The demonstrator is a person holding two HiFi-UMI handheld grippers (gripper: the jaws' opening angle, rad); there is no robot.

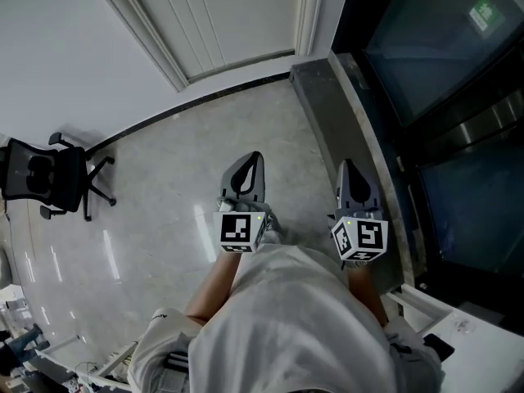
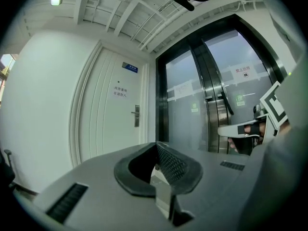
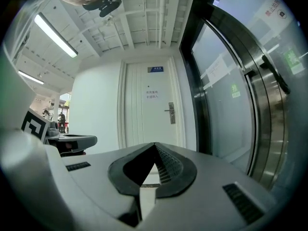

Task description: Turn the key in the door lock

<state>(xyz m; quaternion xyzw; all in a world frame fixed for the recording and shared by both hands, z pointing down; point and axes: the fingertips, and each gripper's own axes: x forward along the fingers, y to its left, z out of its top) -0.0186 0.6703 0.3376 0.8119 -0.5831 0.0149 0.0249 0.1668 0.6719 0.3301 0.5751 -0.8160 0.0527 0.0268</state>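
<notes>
Left claw (image 1: pixel 255 159) and right claw (image 1: pixel 346 167) both closed, nothing between them. White door (image 3: pixel 144 121) ahead, shut; silver lock plate (image 3: pixel 171 113) with handle near its right edge.

The silver door lock (image 3: pixel 170 113), a tall plate with a lever, sits mid-frame at the right edge of the closed white door (image 3: pixel 144 121).

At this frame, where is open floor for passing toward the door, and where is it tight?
Open: the floor between the office chair and the glass wall, clear up to the white door. Tight: the clutter at the head view's lower left and the white surface at lower right.
</notes>
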